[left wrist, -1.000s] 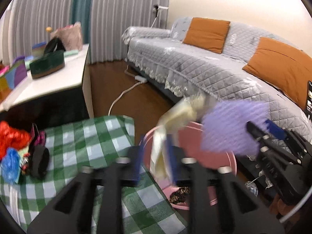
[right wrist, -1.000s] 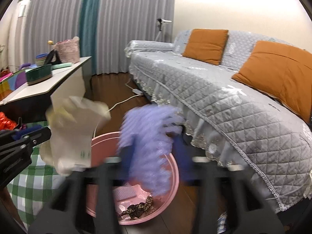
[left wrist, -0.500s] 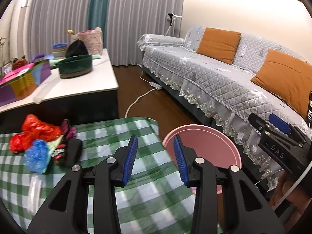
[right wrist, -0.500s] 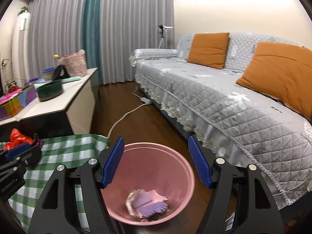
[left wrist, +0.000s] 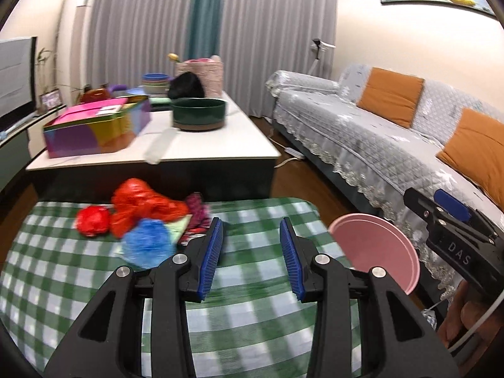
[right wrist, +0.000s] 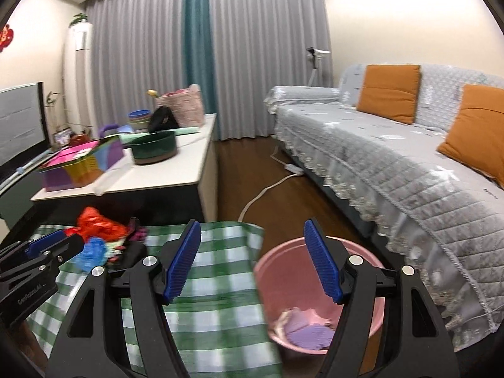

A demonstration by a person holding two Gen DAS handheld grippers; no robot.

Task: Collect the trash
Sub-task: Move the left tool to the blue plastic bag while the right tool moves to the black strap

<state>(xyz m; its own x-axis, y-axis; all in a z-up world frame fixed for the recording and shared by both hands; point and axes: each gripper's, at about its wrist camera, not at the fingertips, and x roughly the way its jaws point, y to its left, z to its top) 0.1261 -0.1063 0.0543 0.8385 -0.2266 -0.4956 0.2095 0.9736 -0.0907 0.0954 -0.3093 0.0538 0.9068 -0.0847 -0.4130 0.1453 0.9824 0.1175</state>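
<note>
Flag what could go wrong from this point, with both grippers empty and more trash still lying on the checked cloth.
1. The red bags, blue wad and wrappers lie heaped together, so the left gripper may pinch several pieces or drag neighbours along.
2. The pink bin stands on the floor beside the table edge; a release short of it could drop trash on the floor.
3. The checked cloth is loose; a low pinch could snag it.

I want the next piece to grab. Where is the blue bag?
In the left wrist view the blue bag lies on the checked cloth, left of the fingers, just in front of the red bags.
</note>
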